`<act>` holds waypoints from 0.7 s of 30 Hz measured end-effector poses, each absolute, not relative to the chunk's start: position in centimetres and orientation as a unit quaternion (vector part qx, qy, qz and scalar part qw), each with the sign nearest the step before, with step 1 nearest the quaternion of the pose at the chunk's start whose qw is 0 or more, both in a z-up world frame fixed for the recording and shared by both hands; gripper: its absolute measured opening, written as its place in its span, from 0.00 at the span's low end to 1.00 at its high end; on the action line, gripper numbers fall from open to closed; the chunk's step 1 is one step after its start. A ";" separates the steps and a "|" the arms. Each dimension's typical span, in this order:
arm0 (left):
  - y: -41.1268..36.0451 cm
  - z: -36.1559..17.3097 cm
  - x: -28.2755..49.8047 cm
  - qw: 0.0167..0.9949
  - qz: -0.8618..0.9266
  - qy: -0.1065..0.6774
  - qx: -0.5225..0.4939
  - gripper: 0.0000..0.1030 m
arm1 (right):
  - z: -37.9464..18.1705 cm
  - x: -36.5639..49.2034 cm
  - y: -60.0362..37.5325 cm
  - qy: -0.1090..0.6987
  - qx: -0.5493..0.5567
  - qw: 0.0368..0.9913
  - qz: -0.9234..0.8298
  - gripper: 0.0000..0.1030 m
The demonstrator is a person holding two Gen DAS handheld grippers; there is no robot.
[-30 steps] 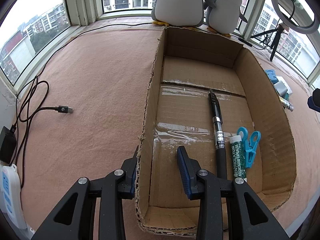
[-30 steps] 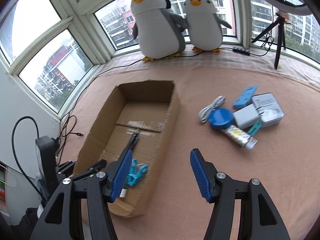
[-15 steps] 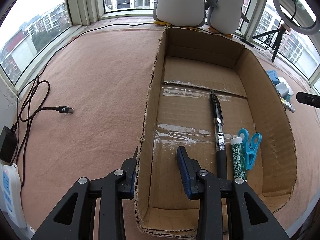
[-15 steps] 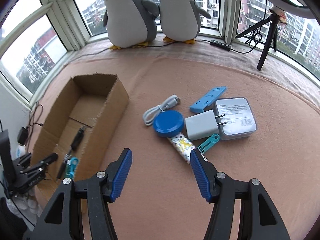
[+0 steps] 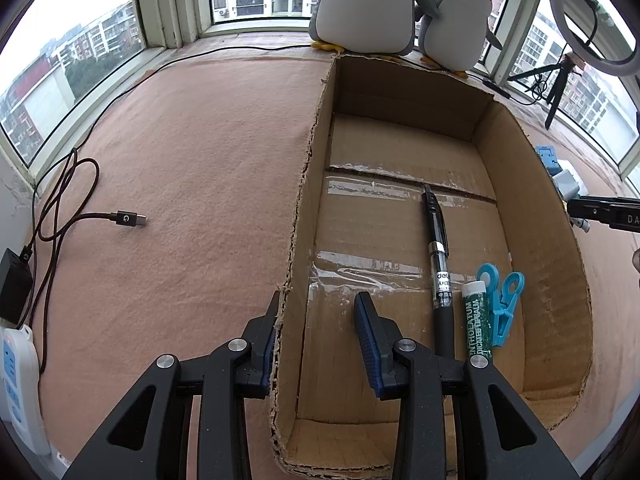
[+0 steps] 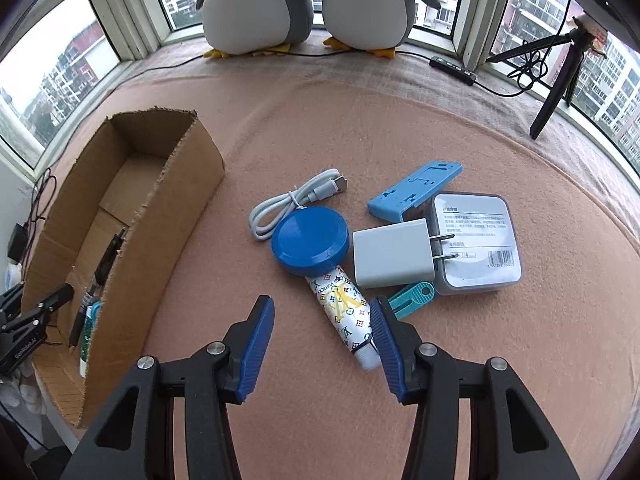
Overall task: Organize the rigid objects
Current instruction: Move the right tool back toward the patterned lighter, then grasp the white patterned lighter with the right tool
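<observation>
An open cardboard box [image 5: 404,92] [image 6: 160,184] holds a black pen [image 5: 438,256], a green tube [image 5: 476,324] and a blue clip [image 5: 502,304]. My left gripper [image 5: 318,340] is open and straddles the box's left wall [image 5: 298,216]. My right gripper [image 6: 322,340] is open and empty, low over the cloth just before a patterned tube [image 6: 344,312]. Beyond it lie a blue round lid [image 6: 310,240], a white charger [image 6: 394,256], a clear case [image 6: 474,240], a blue stand [image 6: 416,188], a white cable [image 6: 296,204] and a teal clip [image 6: 412,298].
Two penguin toys [image 6: 304,0] stand at the window ledge. A black USB cable [image 5: 80,208] and a white power strip [image 5: 16,384] lie left of the box. A tripod with ring light [image 6: 560,76] stands at the back right. Pink cloth [image 5: 192,184] covers the surface.
My right gripper has swung from over the box to the right and down toward the pile of objects. My left gripper has stayed on the box wall.
</observation>
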State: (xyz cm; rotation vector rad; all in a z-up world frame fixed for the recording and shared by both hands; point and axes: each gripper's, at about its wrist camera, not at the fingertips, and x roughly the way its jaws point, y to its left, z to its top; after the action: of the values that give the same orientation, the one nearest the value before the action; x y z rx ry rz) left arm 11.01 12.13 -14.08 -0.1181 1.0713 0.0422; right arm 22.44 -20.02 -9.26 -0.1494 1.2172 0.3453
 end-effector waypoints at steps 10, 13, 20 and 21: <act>12.2 -14.1 10.9 0.858 0.020 0.510 -0.057 0.37 | -10.1 23.2 -20.0 0.577 -0.072 0.798 0.159 0.44; 12.2 -14.1 10.9 0.858 0.020 0.510 -0.057 0.37 | -10.2 23.2 -19.7 0.578 -0.072 0.796 0.163 0.44; 12.2 -14.1 10.9 0.858 0.020 0.510 -0.056 0.37 | -10.5 23.5 -19.3 0.577 -0.073 0.797 0.163 0.42; 12.2 -14.1 10.9 0.858 0.020 0.510 -0.056 0.37 | -10.5 23.6 -19.2 0.577 -0.075 0.797 0.161 0.40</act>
State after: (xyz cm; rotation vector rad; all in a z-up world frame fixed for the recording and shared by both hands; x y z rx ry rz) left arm 10.93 12.20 -14.13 -0.1179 1.0706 0.0427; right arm 23.56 -19.21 -10.51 -0.1603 1.2388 0.3463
